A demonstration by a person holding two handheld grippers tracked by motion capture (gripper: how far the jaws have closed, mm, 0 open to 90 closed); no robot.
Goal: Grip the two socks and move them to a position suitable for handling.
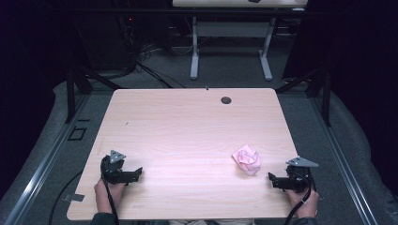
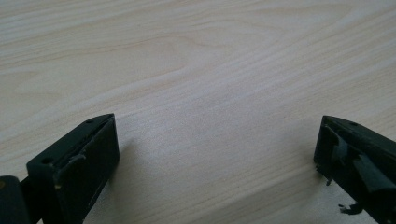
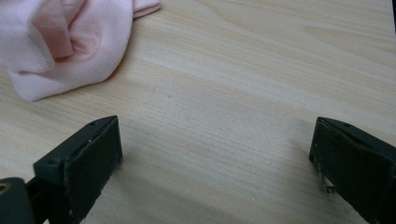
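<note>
So the worktop [image 1: 187, 136] is a pale wood-look laminate slab with rounded corners, long soft grain lines running across it, matte finish. There's a small dark round hole [image 1: 226, 100] near the far edge.

The cloth [image 1: 247, 160] is a crumpled pink wad, soft knit, with a ribbed band you can make out in the right gripper view [image 3: 60, 44]. It sits on the right half of the worktop, near the right gripper [image 1: 277, 180] and just ahead of it, not touching.

Both grippers are chunky black blocks with flat rectangular pads, a bit scuffed at the edges. The right one is wide open with bare wood between the jaws. The left gripper [image 1: 133, 174] is the same, jaws spread wide over plain worktop, well apart from the cloth. Each carries a grey triangular plate on top.

No writing or logos I can read anywhere.
</note>
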